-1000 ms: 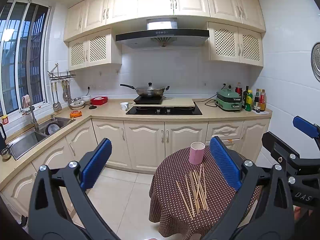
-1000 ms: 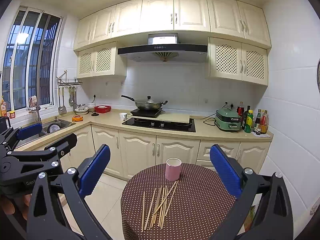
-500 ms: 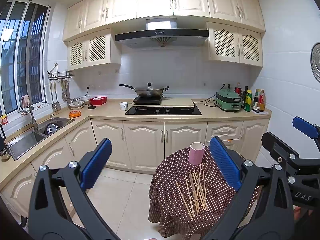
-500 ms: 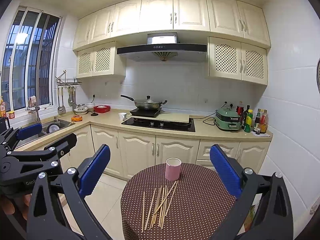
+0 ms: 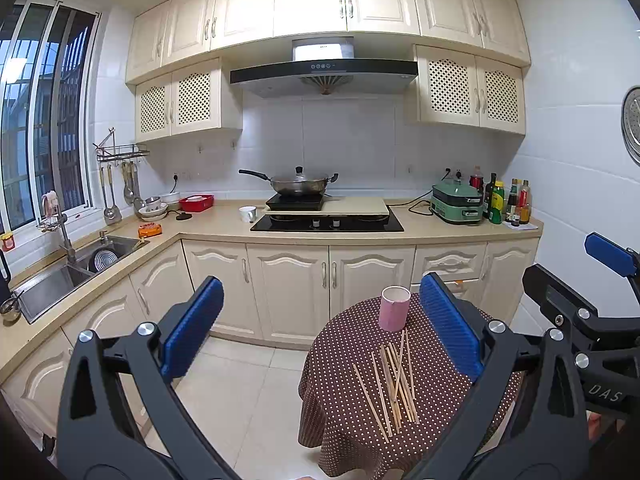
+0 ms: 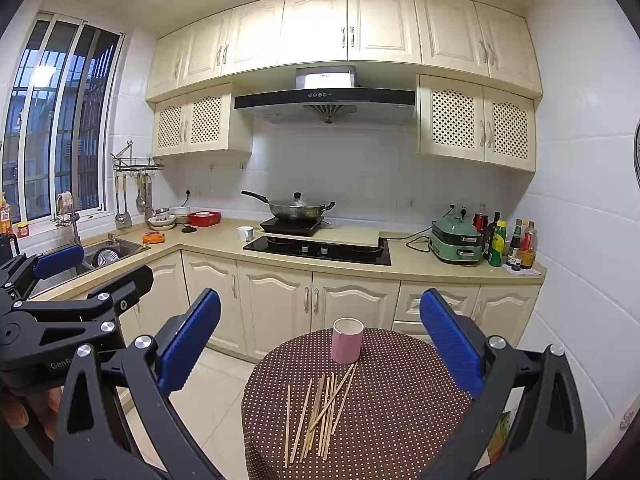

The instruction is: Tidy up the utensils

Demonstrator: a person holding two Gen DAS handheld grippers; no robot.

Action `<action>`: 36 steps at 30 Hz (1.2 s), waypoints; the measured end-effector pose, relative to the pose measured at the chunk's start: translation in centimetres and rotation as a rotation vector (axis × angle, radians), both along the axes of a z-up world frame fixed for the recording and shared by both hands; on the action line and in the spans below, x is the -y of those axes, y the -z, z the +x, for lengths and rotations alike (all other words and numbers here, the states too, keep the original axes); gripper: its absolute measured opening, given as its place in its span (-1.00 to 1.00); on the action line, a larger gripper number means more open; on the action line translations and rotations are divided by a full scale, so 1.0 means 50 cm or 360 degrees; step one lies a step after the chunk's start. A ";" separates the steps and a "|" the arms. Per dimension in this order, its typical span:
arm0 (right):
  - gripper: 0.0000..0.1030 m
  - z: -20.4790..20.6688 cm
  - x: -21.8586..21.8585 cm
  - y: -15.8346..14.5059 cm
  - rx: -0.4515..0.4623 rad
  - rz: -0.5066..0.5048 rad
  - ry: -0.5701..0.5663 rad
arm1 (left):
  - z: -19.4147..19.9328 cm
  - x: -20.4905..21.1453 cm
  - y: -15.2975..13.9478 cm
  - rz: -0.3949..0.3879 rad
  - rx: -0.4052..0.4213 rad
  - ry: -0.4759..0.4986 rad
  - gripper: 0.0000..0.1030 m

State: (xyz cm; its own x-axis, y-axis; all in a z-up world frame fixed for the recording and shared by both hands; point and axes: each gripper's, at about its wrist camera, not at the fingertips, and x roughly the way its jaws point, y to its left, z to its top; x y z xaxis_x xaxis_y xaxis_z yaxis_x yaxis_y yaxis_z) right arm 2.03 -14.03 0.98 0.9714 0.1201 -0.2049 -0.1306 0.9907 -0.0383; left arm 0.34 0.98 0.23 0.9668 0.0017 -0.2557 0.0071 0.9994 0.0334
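Several wooden chopsticks (image 5: 394,380) lie loose in a pile on a small round table with a brown dotted cloth (image 5: 352,420); they also show in the right wrist view (image 6: 320,412). A pink cup (image 5: 395,308) stands upright behind them, also in the right wrist view (image 6: 347,340). My left gripper (image 5: 320,328) is open and empty, held high, left of the table. My right gripper (image 6: 320,344) is open and empty, above and before the table (image 6: 400,400). Each gripper shows at the edge of the other's view.
Kitchen counters run along the back and left, with a sink (image 5: 60,272), a hob with a wok (image 5: 300,186), a green cooker (image 5: 458,202) and bottles (image 5: 504,204). Tiled floor (image 5: 240,400) lies left of the table. A white wall stands at the right.
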 end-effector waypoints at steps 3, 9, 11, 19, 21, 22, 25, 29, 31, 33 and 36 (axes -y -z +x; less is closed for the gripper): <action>0.86 0.001 -0.002 0.001 0.0001 -0.0004 0.0000 | 0.001 0.000 -0.001 -0.0001 -0.0002 0.0002 0.87; 0.86 0.003 -0.004 -0.002 0.0000 -0.0005 0.0001 | 0.003 -0.001 -0.006 0.0001 -0.0004 0.0007 0.87; 0.86 0.003 -0.004 -0.002 0.0000 -0.0005 0.0003 | 0.004 -0.001 -0.007 -0.0002 -0.0005 0.0007 0.88; 0.86 0.005 -0.007 0.000 -0.0010 -0.0006 0.0010 | 0.009 -0.003 -0.006 -0.0004 -0.0012 0.0011 0.87; 0.86 0.006 -0.007 0.000 -0.0010 -0.0006 0.0013 | 0.008 -0.003 -0.005 -0.0009 -0.0013 0.0014 0.88; 0.86 0.007 -0.008 0.000 -0.0011 -0.0006 0.0014 | 0.009 -0.003 -0.006 -0.0009 -0.0011 0.0013 0.88; 0.86 0.005 -0.008 0.001 -0.0013 -0.0004 0.0018 | 0.009 -0.003 -0.005 -0.0011 -0.0012 0.0016 0.87; 0.86 0.004 -0.015 0.001 -0.0012 -0.0012 0.0028 | 0.014 -0.007 -0.002 -0.0018 -0.0012 0.0023 0.88; 0.86 0.005 -0.017 0.002 -0.0016 -0.0011 0.0028 | 0.016 -0.010 0.000 -0.0020 -0.0013 0.0027 0.87; 0.86 0.005 -0.018 0.003 -0.0020 -0.0014 0.0032 | 0.018 -0.012 0.002 -0.0021 -0.0015 0.0032 0.88; 0.86 0.009 -0.021 0.005 -0.0038 -0.0022 0.0036 | 0.022 -0.015 0.005 -0.0020 -0.0022 0.0039 0.87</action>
